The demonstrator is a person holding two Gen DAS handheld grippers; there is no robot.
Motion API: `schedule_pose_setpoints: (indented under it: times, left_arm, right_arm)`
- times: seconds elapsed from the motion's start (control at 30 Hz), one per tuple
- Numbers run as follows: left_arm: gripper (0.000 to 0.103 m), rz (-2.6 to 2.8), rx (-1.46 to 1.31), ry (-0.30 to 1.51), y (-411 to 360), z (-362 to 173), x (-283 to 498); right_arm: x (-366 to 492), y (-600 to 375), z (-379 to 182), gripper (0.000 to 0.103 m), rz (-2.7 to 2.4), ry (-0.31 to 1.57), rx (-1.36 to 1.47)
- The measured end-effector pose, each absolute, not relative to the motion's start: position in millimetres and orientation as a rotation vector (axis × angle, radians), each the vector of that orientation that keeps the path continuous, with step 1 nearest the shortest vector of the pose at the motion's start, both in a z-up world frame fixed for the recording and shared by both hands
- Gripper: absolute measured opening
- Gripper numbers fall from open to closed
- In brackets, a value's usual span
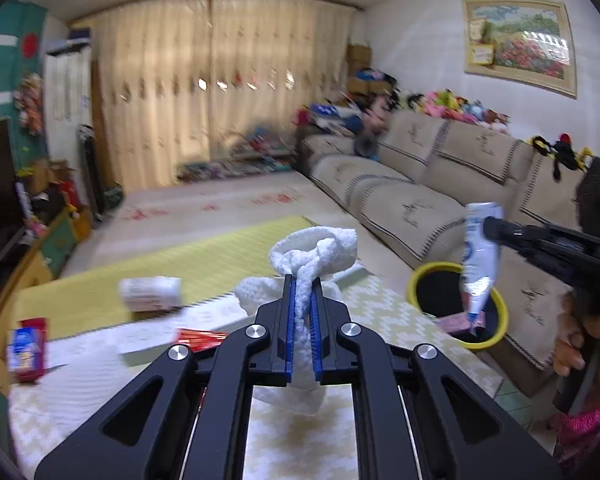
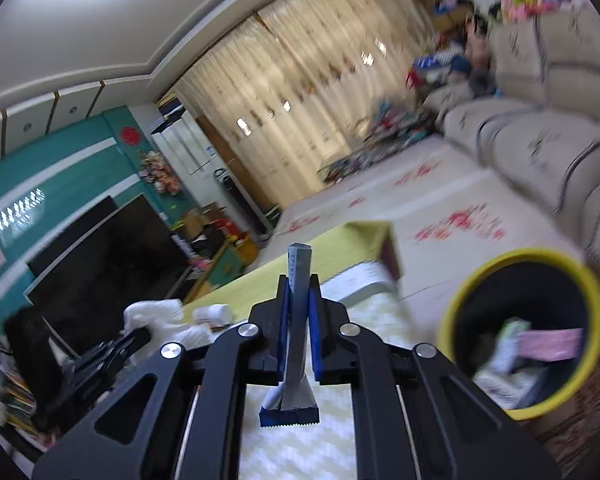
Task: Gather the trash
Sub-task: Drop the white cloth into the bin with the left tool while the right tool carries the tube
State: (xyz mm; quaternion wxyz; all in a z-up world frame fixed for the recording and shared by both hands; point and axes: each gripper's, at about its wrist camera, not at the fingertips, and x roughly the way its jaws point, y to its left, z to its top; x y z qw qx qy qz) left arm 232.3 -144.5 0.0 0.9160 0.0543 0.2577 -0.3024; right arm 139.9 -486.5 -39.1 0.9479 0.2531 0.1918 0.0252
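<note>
A living room seen from two handheld tools, over a bench covered in a yellow and white patterned cloth.

From the left wrist view, going left to right: a red and blue snack packet stands near the bench's left edge. Beyond it a white roll-shaped item lies on its side, blurred. A flat red wrapper lies just left of the left tongs. The left tongs are clenched on a white knitted cloth, which bunches up above the blue pads and hangs down below them. Further right, a round bin with a yellow rim stands beside the bench, in front of a beige sofa. The right tongs reach in from the right and grip a white and blue crumpled wrapper, whose lower end hangs over the bin's opening.

From the right wrist view, the same wrapper is pinched between the right tongs, one end poking out past the tips, the other flaring toward the camera. The bin sits lower right, holding a pink paper and other blurred scraps.
</note>
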Motion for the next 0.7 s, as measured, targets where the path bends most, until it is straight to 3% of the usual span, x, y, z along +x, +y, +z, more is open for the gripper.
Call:
schedule_pose_setpoints:
  times: [0.37, 0.7]
  left_arm:
    - [0.007, -0.919, 0.168, 0.65, -313, -24, 251]
    - [0.007, -1.034, 0.236, 0.786, -463, -73, 255]
  right_arm:
    - [35, -570, -36, 0.009, -0.24, 0.279, 0.417]
    - [-3, -637, -56, 0.009, -0.349, 0.269, 0.461]
